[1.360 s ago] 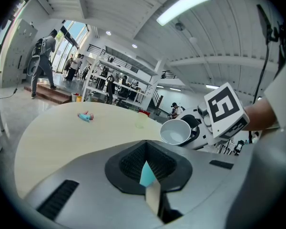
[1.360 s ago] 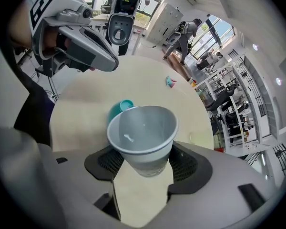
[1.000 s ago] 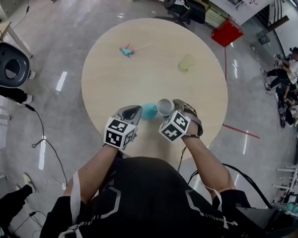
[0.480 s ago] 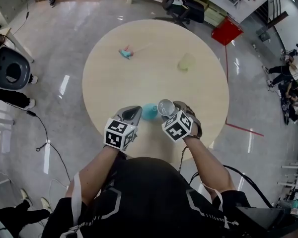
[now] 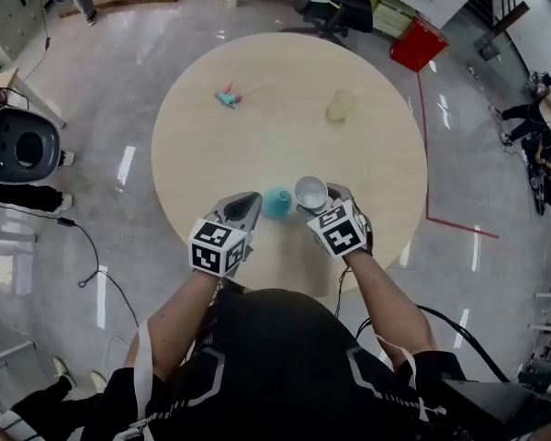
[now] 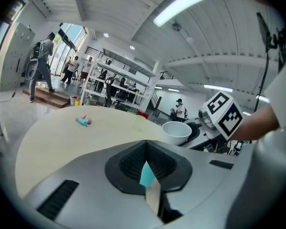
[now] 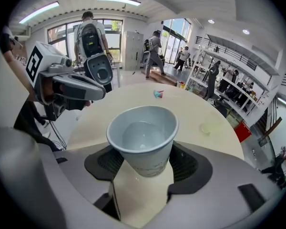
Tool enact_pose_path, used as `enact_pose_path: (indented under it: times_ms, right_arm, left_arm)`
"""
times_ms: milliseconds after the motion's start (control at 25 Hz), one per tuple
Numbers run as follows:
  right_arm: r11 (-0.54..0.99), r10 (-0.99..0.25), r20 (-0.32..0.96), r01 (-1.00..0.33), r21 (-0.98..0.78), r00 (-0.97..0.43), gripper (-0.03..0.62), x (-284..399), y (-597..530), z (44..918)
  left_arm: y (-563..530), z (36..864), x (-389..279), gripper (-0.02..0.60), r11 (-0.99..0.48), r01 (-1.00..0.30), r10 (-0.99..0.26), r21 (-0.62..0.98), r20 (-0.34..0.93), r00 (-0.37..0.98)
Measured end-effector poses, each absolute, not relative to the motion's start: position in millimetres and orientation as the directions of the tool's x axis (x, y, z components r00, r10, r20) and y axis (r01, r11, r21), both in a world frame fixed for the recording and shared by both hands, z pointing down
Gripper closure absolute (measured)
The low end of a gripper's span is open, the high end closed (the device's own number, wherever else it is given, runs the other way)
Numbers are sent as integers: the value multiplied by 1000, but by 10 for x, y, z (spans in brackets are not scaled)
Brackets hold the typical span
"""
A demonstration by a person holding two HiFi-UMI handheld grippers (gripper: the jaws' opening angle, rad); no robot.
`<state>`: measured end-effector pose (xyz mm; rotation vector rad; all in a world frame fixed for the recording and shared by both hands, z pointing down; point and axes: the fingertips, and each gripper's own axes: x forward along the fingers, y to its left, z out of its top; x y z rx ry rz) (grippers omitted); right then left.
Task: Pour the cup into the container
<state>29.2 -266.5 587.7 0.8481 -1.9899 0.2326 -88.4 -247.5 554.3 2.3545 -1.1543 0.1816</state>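
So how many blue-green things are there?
2. One teal container is near the front edge of the table, pinched in the left gripper. One small teal thing lies far back on the left. Something tiny could hide behind the grippers.

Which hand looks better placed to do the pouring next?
Right. The right gripper holds the paper cup just beside the teal container, which the left gripper grips.

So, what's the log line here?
left gripper: shut on teal container | right gripper: shut on white cup | position: side by side
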Motion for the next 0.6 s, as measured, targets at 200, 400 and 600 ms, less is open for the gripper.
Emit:
enact_pose_path:
  times_ms: [200, 400, 600]
  right_arm:
    - [690, -509, 777, -715, 110, -371, 296, 432, -2706, 5925]
    - [640, -548, 752, -762, 96, -366, 296, 599, -2720, 6021]
    - [615, -558, 732, -787, 49, -391, 295, 702, -2735, 6143]
  left_arm:
    - [-2449, 5501, -855, 583, -528, -762, -706, 374, 305, 639]
    - [-2455, 5494, -836, 583, -524, -763, -701, 379, 316, 639]
    - [-2521, 5587, -803, 583, -512, -781, -706, 357, 343, 620]
